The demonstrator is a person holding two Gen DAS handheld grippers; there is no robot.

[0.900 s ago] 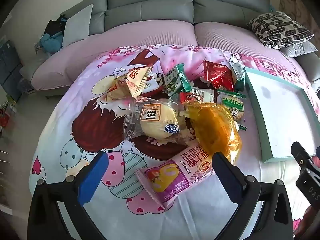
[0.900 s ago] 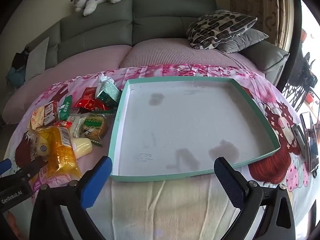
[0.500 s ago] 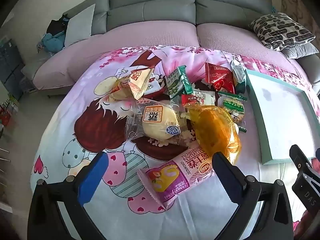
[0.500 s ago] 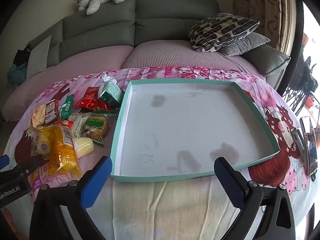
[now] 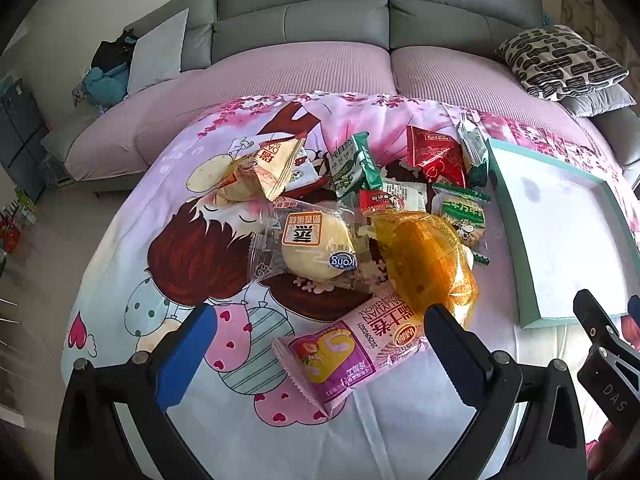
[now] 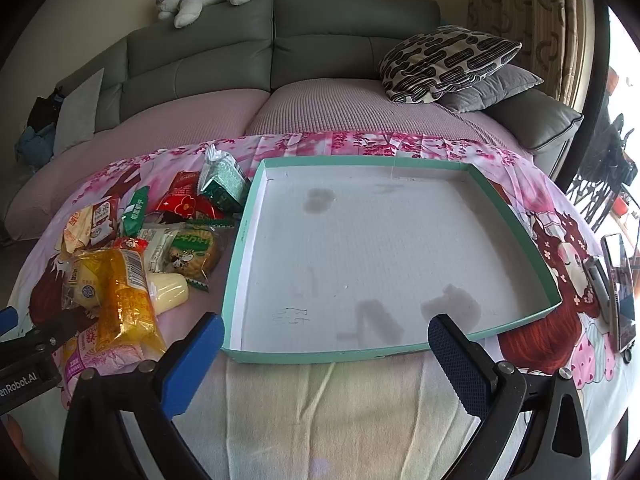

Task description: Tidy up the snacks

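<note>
Snacks (image 5: 360, 220) lie heaped beside the teal tray (image 6: 236, 280) — nothing inside it.

"kong" on the clear-wrapped bun (image 5: 316, 248), "dali yuan" on the pink cake packet (image 5: 352, 352), "das" on the right tongs (image 5: 608, 360).

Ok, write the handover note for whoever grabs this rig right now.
Left gripper: jaws wide open, empty, above the pink roll-cake packet.
Right gripper: jaws wide open, empty, facing the near rim of the green-edged tray.
Snacks: all piled on the cartoon cloth beside the tray, among them the orange bag, clear-wrapped bun and red packet.
Done: nothing is in the tray.
Left: move every snack into the tray; the pink packet looks the nearest start.
</note>
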